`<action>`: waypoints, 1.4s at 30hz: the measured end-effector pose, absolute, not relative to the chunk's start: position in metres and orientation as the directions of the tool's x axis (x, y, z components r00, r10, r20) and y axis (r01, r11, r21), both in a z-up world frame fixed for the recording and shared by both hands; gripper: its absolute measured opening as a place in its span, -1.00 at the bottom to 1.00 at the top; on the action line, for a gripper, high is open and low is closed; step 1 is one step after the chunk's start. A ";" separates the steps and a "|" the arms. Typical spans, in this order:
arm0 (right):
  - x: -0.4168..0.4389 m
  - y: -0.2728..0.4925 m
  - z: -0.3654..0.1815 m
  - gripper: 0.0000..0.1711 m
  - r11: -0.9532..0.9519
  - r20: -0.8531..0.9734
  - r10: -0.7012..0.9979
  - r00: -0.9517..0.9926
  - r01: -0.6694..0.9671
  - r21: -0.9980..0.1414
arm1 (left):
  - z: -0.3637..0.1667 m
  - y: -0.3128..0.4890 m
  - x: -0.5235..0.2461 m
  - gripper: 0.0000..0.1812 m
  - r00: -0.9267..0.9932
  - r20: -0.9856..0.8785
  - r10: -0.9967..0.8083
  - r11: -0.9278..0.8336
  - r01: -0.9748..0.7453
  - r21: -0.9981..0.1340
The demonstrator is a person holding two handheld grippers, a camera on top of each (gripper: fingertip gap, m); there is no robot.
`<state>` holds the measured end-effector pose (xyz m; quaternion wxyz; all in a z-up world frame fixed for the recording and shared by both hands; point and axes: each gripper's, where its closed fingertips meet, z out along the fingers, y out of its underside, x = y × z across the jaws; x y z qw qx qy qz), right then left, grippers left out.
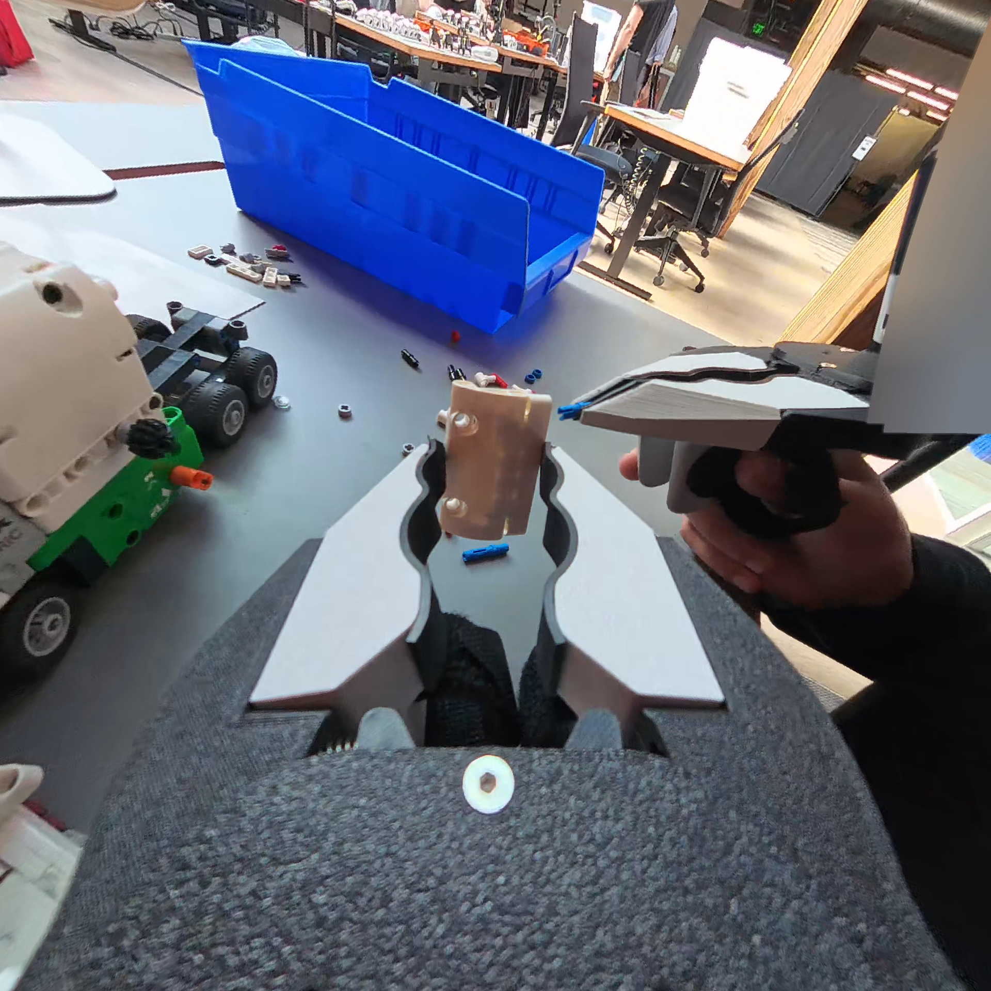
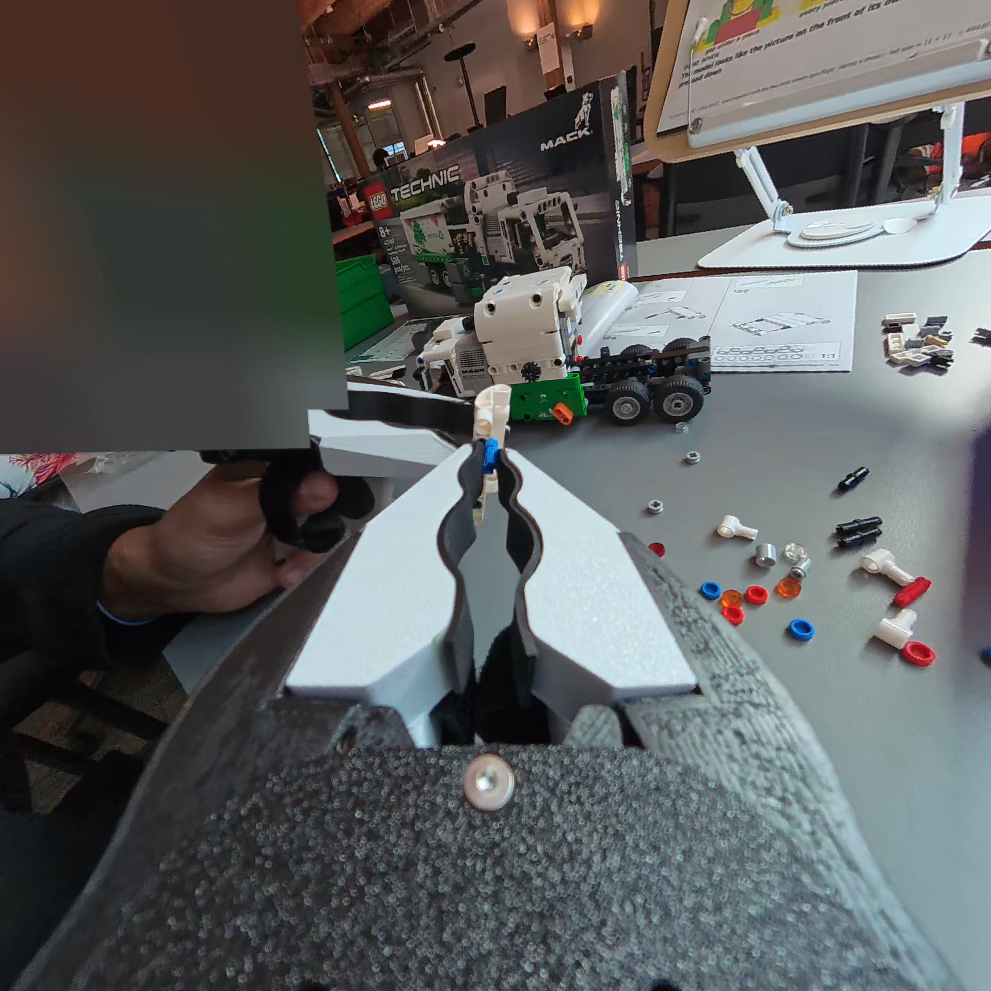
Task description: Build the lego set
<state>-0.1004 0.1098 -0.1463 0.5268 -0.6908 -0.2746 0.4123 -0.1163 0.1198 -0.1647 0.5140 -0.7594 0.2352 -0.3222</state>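
My left gripper (image 1: 490,456) is shut on a cream curved lego panel (image 1: 493,466) with pin holes and holds it upright above the table. My right gripper (image 1: 578,410) comes in from the right, shut on a small blue pin (image 1: 567,412) whose tip points at the panel's right edge, a small gap away. In the right wrist view my right gripper (image 2: 489,453) pinches the blue pin (image 2: 489,460) just in front of the panel (image 2: 492,413), seen edge-on, held by the left gripper (image 2: 465,429). The part-built white, green and black truck (image 2: 541,348) stands beyond them.
A blue bin (image 1: 402,177) stands at the back of the grey table (image 1: 332,482). Another blue pin (image 1: 485,552) lies under the panel. Loose small pieces (image 2: 777,579) lie at the right. The set's box (image 2: 498,204), open instruction booklet (image 2: 751,316) and a white stand (image 2: 858,230) are behind the truck. My left and right fingertips are right by each other.
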 end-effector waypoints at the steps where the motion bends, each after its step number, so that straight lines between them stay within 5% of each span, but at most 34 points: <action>1: -0.099 0.110 -0.144 -0.96 -0.285 -0.278 0.811 0.515 -0.068 -0.956 | -0.166 0.119 -0.115 -0.63 0.688 0.224 -0.690 -0.349 -0.046 -0.936; 14: -0.101 0.105 -0.142 -0.96 -0.261 -0.258 0.824 0.504 -0.067 -0.963 | -0.166 0.116 -0.109 -0.64 0.687 0.157 -0.709 -0.303 -0.096 -0.948; 32: -0.110 0.090 -0.149 -0.96 -0.355 -0.336 0.862 0.378 -0.021 -0.935 | -0.168 0.113 -0.117 -0.64 0.716 -0.211 -0.665 -0.078 -0.347 -0.934; 36: -0.094 0.094 -0.147 -0.96 -0.383 -0.371 0.863 0.343 -0.035 -0.923 | -0.174 0.094 -0.130 -0.64 0.746 0.020 -0.666 -0.287 -0.231 -0.930; 42: -0.095 0.090 -0.147 -0.96 -0.427 -0.424 0.865 0.269 -0.050 -0.903 | -0.194 0.045 -0.134 -0.64 0.697 0.390 -0.601 -0.621 -0.101 -0.778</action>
